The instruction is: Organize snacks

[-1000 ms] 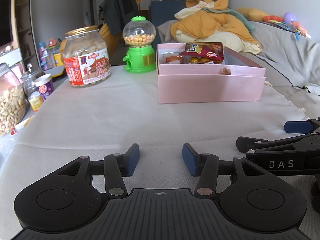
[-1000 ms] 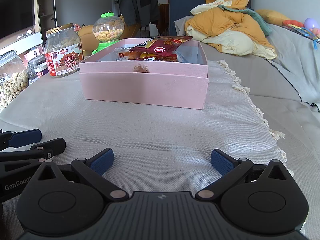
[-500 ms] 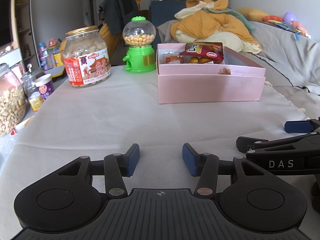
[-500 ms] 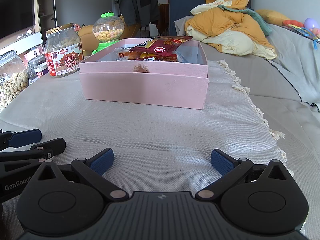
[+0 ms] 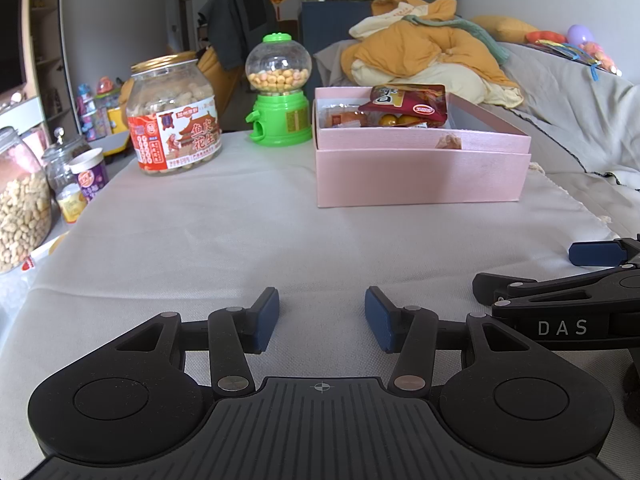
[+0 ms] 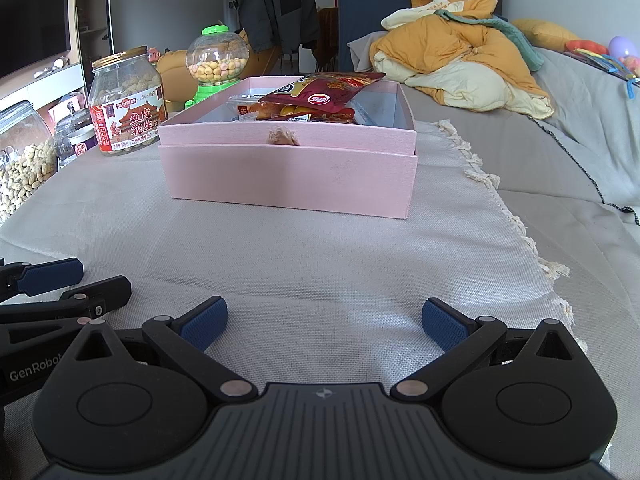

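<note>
A pink box (image 5: 420,176) (image 6: 292,176) stands on the pale cloth ahead of both grippers, its lid off. Inside lie snack packets, with a red bag (image 5: 408,104) (image 6: 324,94) on top. My left gripper (image 5: 322,318) rests low over the cloth, well short of the box, open with nothing between its blue pads. My right gripper (image 6: 324,322) sits beside it, open wider and also empty. Each gripper shows at the edge of the other's view.
A peanut jar with a gold lid (image 5: 174,116) (image 6: 128,104) and a green candy dispenser (image 5: 280,92) (image 6: 216,66) stand left of the box. More jars (image 5: 22,204) crowd the left edge. A sofa with piled orange bedding (image 6: 460,52) lies right of the cloth's fringed edge (image 6: 516,220).
</note>
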